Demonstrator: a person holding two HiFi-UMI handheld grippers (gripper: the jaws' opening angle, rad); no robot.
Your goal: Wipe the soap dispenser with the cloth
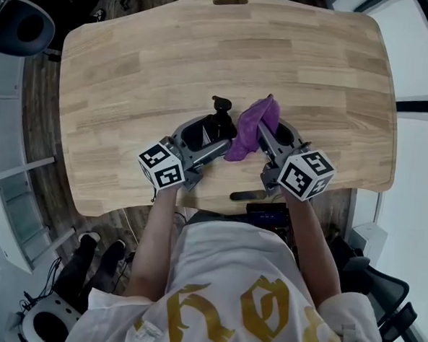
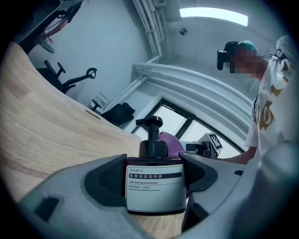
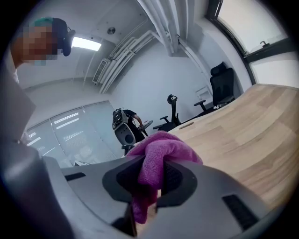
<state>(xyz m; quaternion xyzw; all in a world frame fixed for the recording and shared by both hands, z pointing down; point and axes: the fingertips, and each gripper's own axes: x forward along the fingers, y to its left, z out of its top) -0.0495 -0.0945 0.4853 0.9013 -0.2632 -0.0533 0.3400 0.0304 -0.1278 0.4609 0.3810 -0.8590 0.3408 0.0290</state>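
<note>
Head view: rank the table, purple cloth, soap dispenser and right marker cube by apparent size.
1. wooden table.
2-3. purple cloth and right marker cube: about alike, and the cube sits nearer the camera, so unranked.
4. soap dispenser, only its dark top showing.

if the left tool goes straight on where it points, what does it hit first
Probably the cloth: it shows right behind the dispenser held in the left tool, though the gap between them is unclear.

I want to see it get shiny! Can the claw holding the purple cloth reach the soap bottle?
Probably yes. The right claw grips the cloth, which sits right beside the soap dispenser held by the left claw, with nothing between them.
</note>
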